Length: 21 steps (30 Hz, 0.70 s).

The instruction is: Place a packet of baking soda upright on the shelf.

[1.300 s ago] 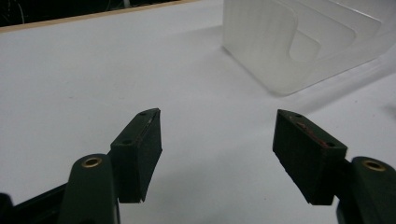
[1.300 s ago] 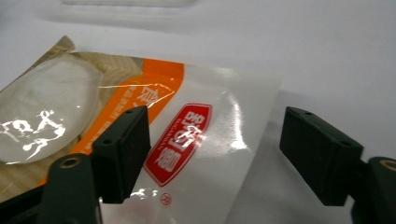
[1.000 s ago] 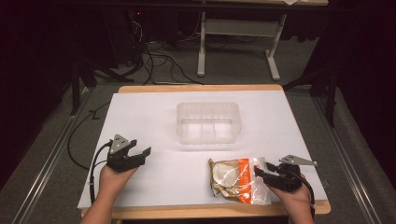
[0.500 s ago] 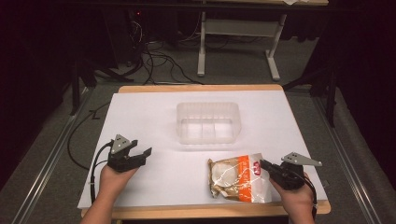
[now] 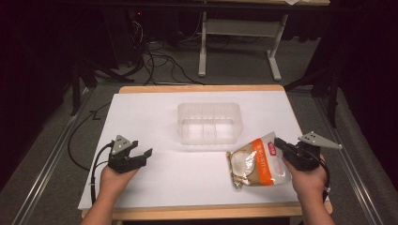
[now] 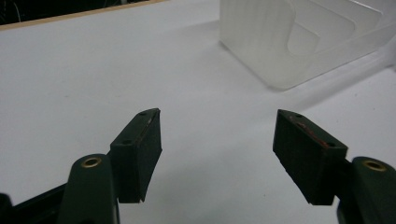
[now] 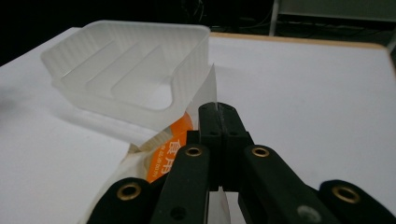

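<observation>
Right gripper (image 7: 218, 109): jaws pressed together on the thin sealed edge of the snack bag (image 5: 256, 161); a sliver of clear film sticks up past the tips. Left gripper (image 6: 217, 140): jaws wide apart, nothing between them, resting low over the white table cover (image 5: 155, 117) at the person's left.

Bag lies near the front right of the table, its upper corner at the right gripper, body tilted toward the clear plastic tray (image 5: 209, 123). Tray sits mid-table, just beyond the bag, apart from it as far as the high view tells. Whether the bag's lower end is on the table or slightly lifted is unclear from above.

Risks, as judgement: the grip is only on a narrow strip of slick film, so the bag may slide out or swing when raised. If the bag is meant for the tray, a swinging bag could catch the near wall and push the light tray across the cover, since the left gripper is not bracing it.

View notes: the right gripper view confirms the pinch and shows the tray's inner dividers (image 7: 116, 65); the high view gives the layout of both hands, and the left gripper view shows a tray corner (image 6: 299, 42).
</observation>
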{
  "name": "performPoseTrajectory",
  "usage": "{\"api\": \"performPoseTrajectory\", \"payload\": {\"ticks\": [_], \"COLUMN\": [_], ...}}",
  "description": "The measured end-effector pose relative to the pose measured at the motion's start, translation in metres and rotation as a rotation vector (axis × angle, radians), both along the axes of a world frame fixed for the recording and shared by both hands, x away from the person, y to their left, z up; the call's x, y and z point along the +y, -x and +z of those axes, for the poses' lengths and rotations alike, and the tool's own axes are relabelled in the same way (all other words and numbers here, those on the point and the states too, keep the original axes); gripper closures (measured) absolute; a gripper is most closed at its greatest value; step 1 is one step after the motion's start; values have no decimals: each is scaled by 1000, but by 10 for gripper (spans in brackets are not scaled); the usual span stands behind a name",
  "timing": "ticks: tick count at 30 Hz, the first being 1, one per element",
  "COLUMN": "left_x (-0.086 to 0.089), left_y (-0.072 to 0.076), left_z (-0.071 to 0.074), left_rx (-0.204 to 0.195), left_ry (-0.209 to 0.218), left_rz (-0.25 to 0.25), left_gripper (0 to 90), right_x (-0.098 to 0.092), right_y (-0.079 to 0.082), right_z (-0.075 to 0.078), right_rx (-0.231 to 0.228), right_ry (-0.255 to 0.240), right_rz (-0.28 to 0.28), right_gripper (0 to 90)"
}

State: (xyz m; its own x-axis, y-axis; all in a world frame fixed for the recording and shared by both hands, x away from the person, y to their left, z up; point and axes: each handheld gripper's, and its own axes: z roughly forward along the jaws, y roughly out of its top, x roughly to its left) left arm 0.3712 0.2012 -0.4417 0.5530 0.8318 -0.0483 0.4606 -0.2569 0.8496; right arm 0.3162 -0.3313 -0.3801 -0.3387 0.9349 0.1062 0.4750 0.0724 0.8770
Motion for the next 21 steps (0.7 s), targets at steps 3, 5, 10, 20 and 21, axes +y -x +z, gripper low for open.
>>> {"api": "performPoseTrajectory", "payload": {"ticks": [3, 5, 10, 20, 21], "left_x": [0, 1, 1, -2, -2], "left_y": [0, 0, 0, 0, 0], "left_z": [0, 0, 1, -1, -1], "left_rx": [-2, -1, -4, 4, 6], "left_ry": [2, 3, 7, 6, 2], "left_rz": [0, -1, -2, -19, -22], "left_gripper": [329, 329, 330, 329, 328], "right_x": [-1, 1, 11, -9, -11], "right_y": [-8, -9, -15, -16, -16], "right_z": [19, 22, 28, 13, 11], "right_rx": [-24, -28, -39, 4, 7], "right_ry": [22, 29, 39, -60, -66], "right_rz": [-17, -17, 3, 11, 13], "right_gripper": [900, 900, 900, 886, 872]}}
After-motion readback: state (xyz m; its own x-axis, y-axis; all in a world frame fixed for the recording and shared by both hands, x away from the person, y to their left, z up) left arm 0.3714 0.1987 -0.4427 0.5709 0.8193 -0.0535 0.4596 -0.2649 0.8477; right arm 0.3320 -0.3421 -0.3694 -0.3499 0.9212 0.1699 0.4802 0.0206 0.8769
